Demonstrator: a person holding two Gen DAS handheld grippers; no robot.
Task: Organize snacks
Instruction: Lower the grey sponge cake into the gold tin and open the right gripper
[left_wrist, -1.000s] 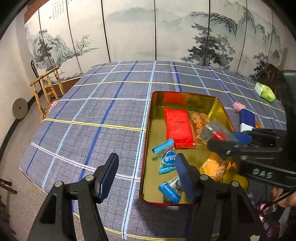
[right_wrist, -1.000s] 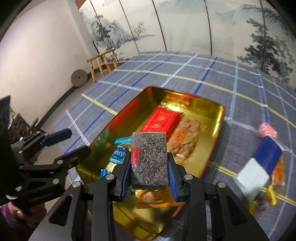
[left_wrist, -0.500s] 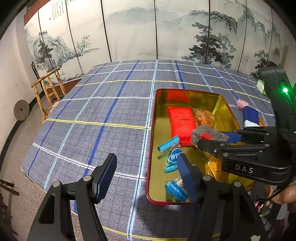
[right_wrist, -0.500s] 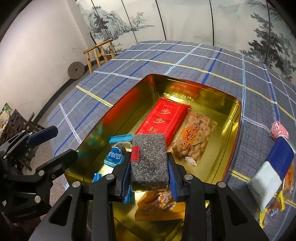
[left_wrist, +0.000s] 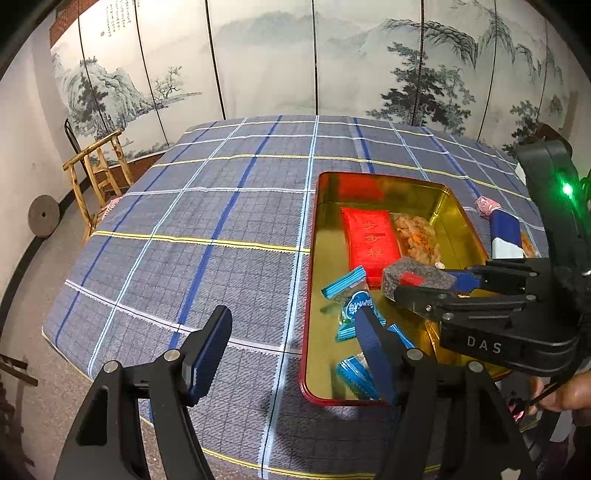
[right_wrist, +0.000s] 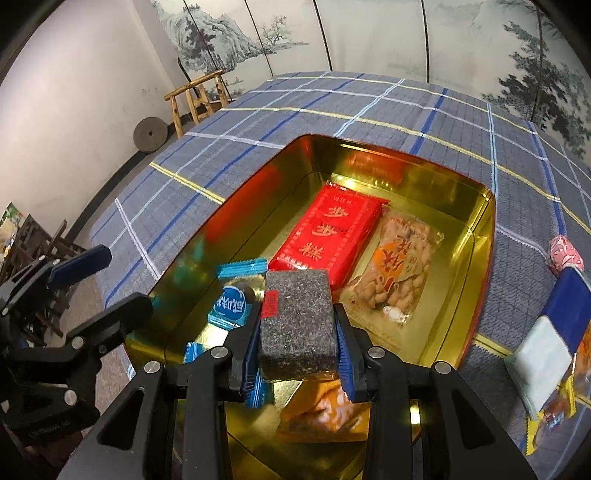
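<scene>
A gold tin (right_wrist: 480, 236) with a red outside (left_wrist: 312, 280) sits on the checked tablecloth. In it lie a red packet (right_wrist: 328, 230), a bag of peanuts (right_wrist: 399, 273), several blue sweets (right_wrist: 231, 304) and an orange packet (right_wrist: 325, 410). My right gripper (right_wrist: 297, 321) is shut on a dark speckled block (right_wrist: 295, 310) with a small red label, held low over the tin's near half. In the left wrist view the block (left_wrist: 417, 273) hangs beside the red packet (left_wrist: 371, 236). My left gripper (left_wrist: 291, 321) stands open and empty over the tin's left rim.
A blue-and-white packet (right_wrist: 554, 332) and a pink sweet (right_wrist: 567, 254) lie on the cloth right of the tin, with more wrappers beneath. A wooden chair (left_wrist: 99, 173) and a stone wheel (left_wrist: 43, 216) stand beyond the table's left edge. A painted screen backs the table.
My right gripper has carried the speckled block lower and further in over the tin, towards the red packet. The left gripper has stayed in place, open.
</scene>
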